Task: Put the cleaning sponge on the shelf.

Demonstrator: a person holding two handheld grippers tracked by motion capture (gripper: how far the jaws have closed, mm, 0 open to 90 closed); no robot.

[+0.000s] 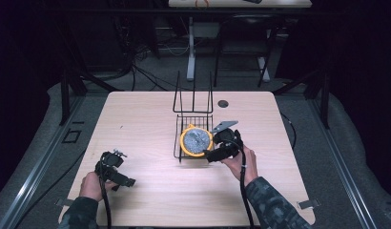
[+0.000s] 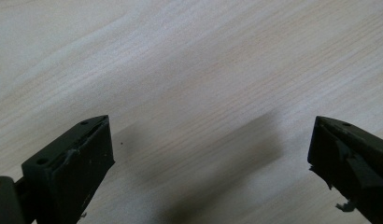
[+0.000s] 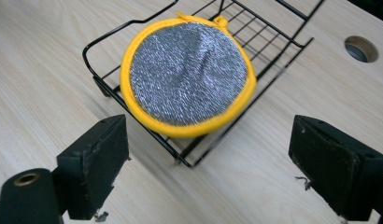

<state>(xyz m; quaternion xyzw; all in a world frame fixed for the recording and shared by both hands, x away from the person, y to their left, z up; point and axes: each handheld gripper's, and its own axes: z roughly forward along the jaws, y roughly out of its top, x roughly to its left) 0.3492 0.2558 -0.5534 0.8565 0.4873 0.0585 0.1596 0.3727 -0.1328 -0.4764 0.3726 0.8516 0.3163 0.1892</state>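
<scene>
Round scouring pad (image 3: 188,79), yellow rim, silver mesh face: lies in black wire rack (image 3: 278,35) at centre of table (image 1: 146,114). Right tool (image 3: 208,168): jaws wide, empty, just beside rack. Left tool (image 2: 208,163): jaws wide, empty, over bare table, well apart from rack.

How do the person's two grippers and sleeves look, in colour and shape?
Both the left gripper and the right gripper are black, with blocky jaws and a black cable trailing back. The right one carries a grey three-cornered plate. The sleeves are dark, mottled camouflage.
</scene>
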